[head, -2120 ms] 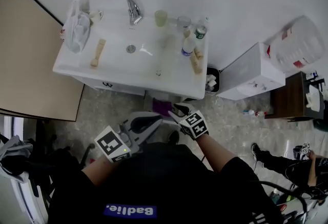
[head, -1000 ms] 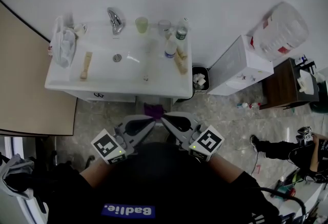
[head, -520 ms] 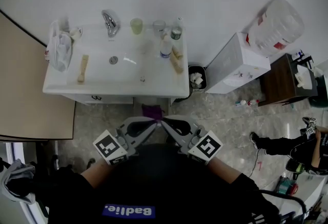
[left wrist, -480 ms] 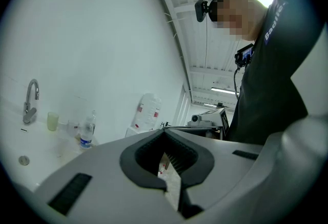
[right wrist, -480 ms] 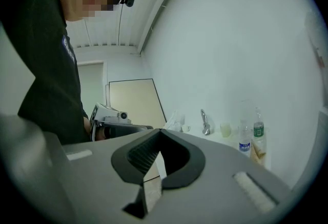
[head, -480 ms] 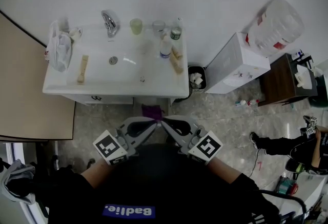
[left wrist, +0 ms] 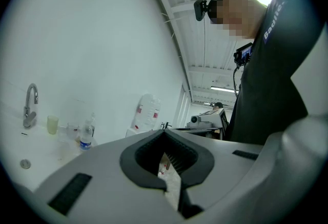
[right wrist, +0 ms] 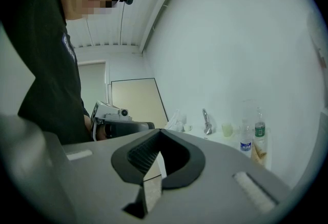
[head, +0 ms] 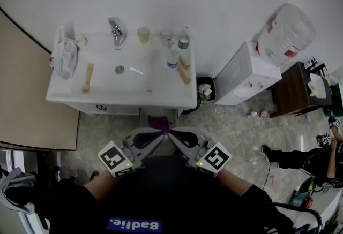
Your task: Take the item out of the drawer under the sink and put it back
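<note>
Jaws on both tools were pressed together with nothing between them: the left gripper (left wrist: 164, 135) had its dark pads meeting at the tips, and the right gripper (right wrist: 158, 136) likewise. Both were held close to the person's chest, well short of the sink (head: 69, 93), their tips nearly touching each other and aimed toward its front edge.

Past the tips, on the marbled floor (head: 230, 126), a purple thing (head: 158, 122) showed just below the sink's front edge, right of its middle; whether it sat in the drawer could not be told. The drawer (head: 107, 108) under the sink showed only a white front with a small dark handle, left of the purple thing.

On the sink's left rim lay a wooden brush (head: 88, 77), with a crumpled plastic bag (head: 64, 56) at the far left corner. A small bottle (head: 172, 59) stood near the right rim. At the sink's back edge were the faucet (head: 116, 31) and, just right of it, a green cup (head: 143, 34).

Right of the sink stood a dark waste bin (head: 204, 90), then a white water dispenser (head: 244, 75) carrying a large jug (head: 286, 32).
</note>
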The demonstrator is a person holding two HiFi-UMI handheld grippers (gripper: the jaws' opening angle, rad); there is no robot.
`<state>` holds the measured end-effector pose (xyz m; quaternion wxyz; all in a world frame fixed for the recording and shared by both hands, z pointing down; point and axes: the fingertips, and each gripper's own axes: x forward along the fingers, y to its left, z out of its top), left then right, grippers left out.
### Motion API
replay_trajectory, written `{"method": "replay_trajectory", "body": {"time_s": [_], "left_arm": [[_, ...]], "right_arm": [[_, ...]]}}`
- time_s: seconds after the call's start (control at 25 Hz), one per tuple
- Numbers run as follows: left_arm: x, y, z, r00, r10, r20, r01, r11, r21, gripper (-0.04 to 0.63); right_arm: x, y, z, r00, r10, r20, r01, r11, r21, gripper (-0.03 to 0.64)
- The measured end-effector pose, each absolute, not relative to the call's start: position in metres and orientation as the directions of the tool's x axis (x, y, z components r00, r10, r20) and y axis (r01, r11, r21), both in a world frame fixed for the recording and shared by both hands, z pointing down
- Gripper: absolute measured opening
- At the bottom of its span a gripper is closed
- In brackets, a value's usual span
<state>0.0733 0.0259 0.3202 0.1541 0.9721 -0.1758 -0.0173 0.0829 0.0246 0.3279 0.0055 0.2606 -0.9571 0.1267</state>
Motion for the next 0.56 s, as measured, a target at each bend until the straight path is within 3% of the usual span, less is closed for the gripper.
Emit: {"method": "replay_trajectory", "body": {"time_s": [0.56], "left_arm": [[0.0737,0.0362,0.3218,0.936,-0.352,0.021,-0.341,-0.891,0.3,-0.011]], "right_arm": [[0.084,0.0329,0.3342,-0.867,-0.491,0.091,-0.497,0.832,-0.247,0.0]]}}
